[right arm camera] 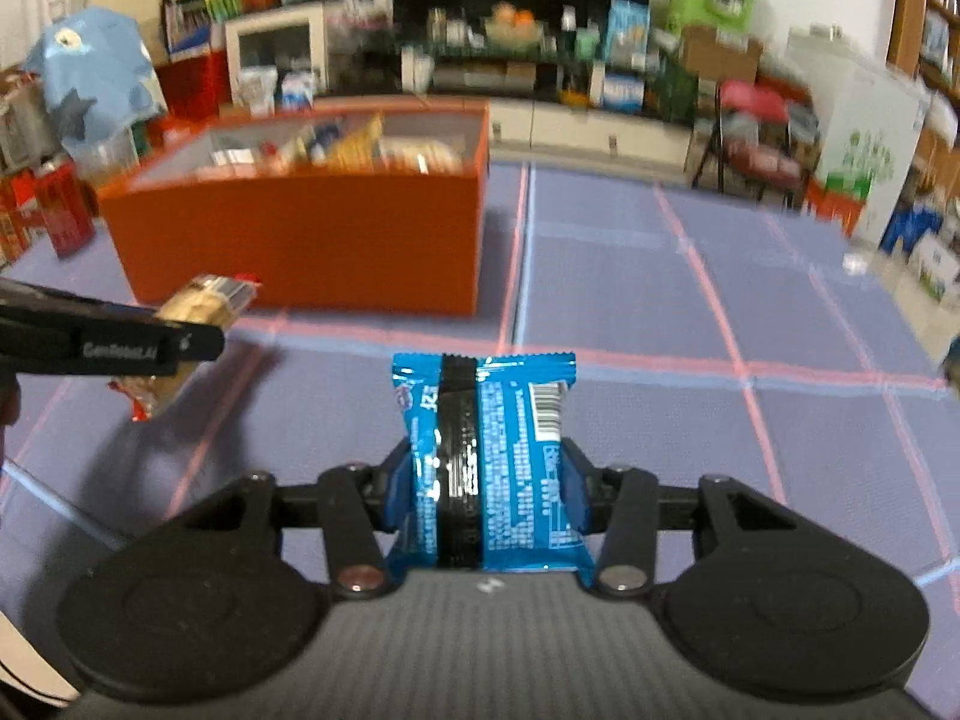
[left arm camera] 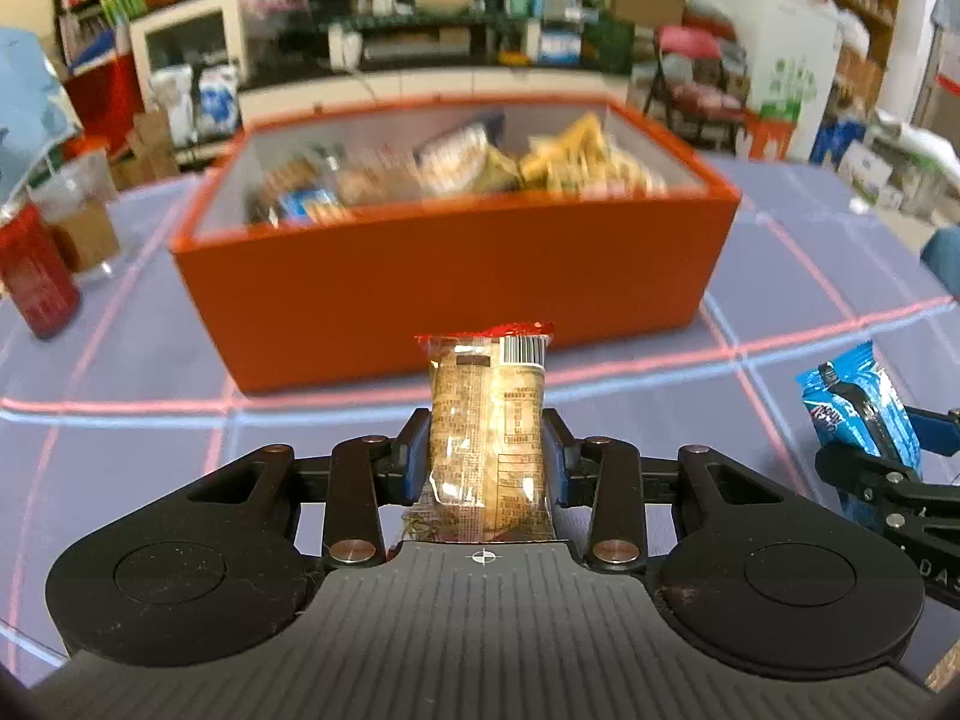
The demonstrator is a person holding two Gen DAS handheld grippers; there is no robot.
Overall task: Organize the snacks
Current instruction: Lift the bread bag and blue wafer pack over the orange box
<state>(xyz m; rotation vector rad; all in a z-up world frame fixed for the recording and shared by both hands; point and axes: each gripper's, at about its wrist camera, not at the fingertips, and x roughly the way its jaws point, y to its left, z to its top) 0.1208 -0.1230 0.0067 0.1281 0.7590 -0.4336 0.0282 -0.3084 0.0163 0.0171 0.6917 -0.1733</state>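
An orange box (left arm camera: pixel 456 276) with several snack packs inside stands on the table ahead; it also shows in the right wrist view (right arm camera: pixel 300 246) at the upper left. My left gripper (left arm camera: pixel 487 450) is shut on a clear snack pack with red ends (left arm camera: pixel 487 420), held above the table short of the box. That pack also shows in the right wrist view (right arm camera: pixel 198 306). My right gripper (right arm camera: pixel 489 474) is shut on a blue snack pack (right arm camera: pixel 510 456), right of the left gripper. The blue pack also shows in the left wrist view (left arm camera: pixel 864 414).
The table has a purple cloth (right arm camera: pixel 690 324) with red and blue lines. A red can (left arm camera: pixel 33 276) and a plastic cup (left arm camera: pixel 81 222) stand left of the box. Shelves and boxes fill the room behind.
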